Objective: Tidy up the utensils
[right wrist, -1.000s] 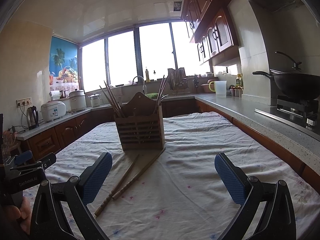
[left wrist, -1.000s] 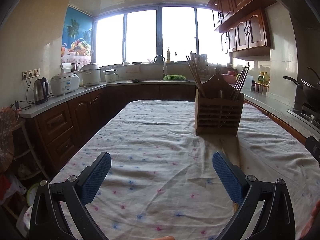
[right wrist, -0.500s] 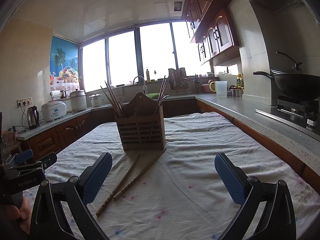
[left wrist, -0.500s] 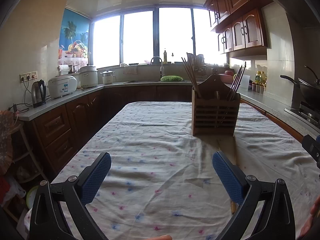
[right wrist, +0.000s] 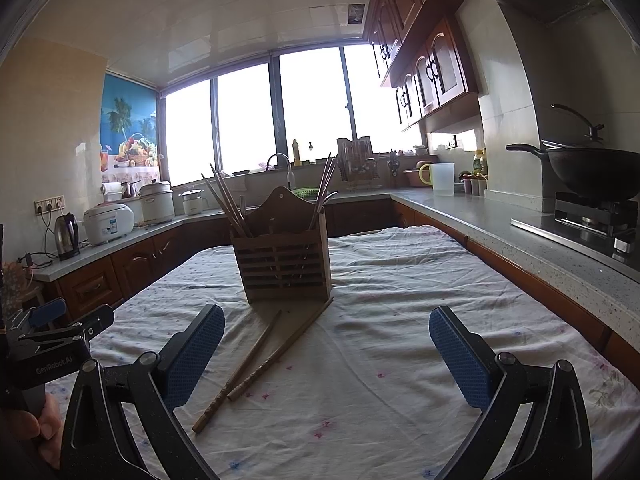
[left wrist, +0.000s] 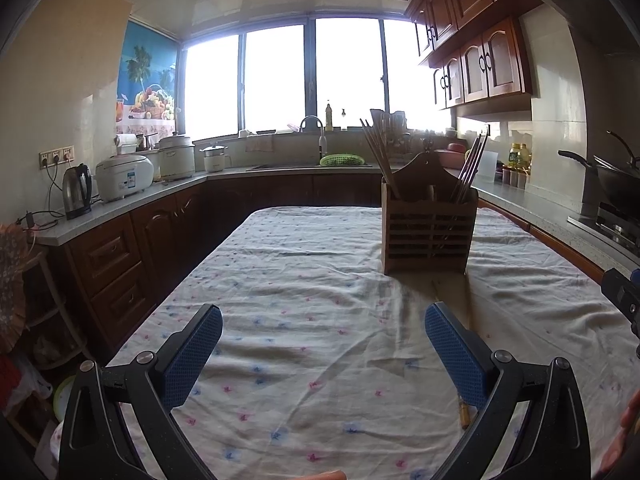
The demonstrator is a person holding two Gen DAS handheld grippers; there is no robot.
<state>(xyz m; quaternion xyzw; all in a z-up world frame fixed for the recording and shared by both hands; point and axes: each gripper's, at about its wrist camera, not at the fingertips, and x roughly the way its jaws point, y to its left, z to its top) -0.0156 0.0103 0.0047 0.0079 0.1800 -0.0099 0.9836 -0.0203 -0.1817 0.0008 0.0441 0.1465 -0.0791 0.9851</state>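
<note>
On the clothed bench (right wrist: 400, 360), two chopsticks (right wrist: 264, 356) lie ahead of the wide-spread, empty right hand-held gripper (right wrist: 326, 354), before the holder (right wrist: 282, 268); left hand-held gripper (left wrist: 322, 352) equally wide.

One slatted brown wooden utensil holder (right wrist: 285, 267) stands on one white floral tablecloth (right wrist: 400, 344). Two long wooden chopsticks (right wrist: 264, 360) lie just in front of the holder — loose on the cloth. Inside the holder stand two bundles of thin sticks, one left, one right — individual sticks too crowded to count.

Kettle (left wrist: 77, 191) & rice cooker (left wrist: 124, 176) on counter, wok (right wrist: 592, 168) on stove, floral tablecloth (right wrist: 400, 344).
</note>
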